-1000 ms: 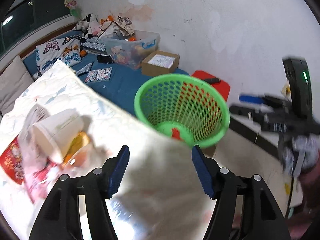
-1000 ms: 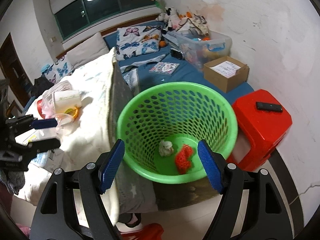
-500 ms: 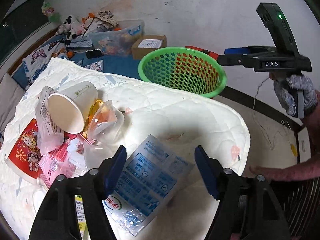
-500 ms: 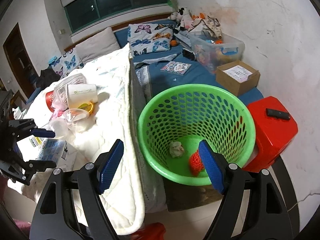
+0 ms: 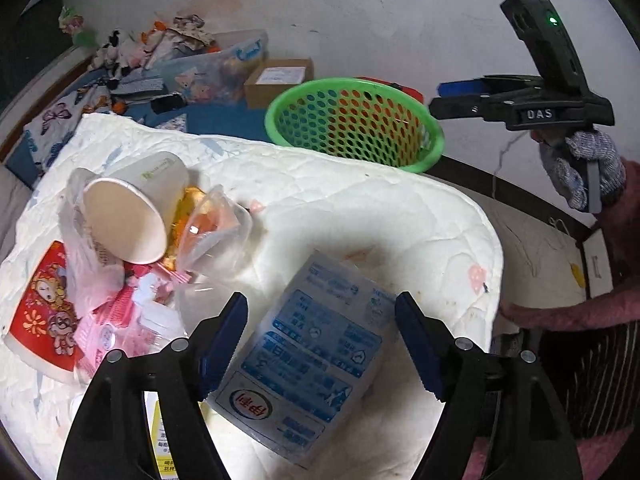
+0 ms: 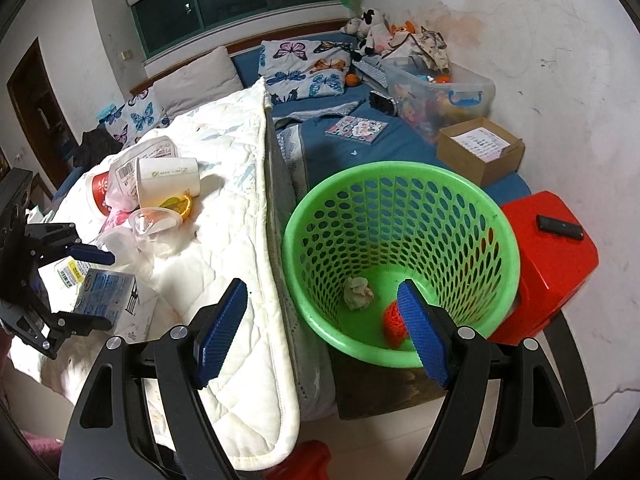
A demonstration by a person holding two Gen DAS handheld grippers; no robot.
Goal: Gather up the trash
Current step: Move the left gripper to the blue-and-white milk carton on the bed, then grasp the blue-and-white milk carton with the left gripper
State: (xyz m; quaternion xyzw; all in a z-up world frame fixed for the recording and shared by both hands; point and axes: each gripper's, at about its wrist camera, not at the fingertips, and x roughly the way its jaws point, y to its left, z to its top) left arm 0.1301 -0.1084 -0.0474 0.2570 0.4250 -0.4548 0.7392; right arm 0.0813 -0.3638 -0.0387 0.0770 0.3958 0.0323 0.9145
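While lying flat, blue carton (image 5: 308, 364) runs lengthwise between opening left tool (image 5: 320, 344)

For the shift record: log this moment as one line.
left tongs: opening, over blue carton, no grip | right tongs: open, empty, above green basket | basket: crumpled paper, red net

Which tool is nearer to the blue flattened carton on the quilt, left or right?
Left. The left tool, opening, has the blue carton between its fingers. The right tool hangs open over the green basket, beside the bed.
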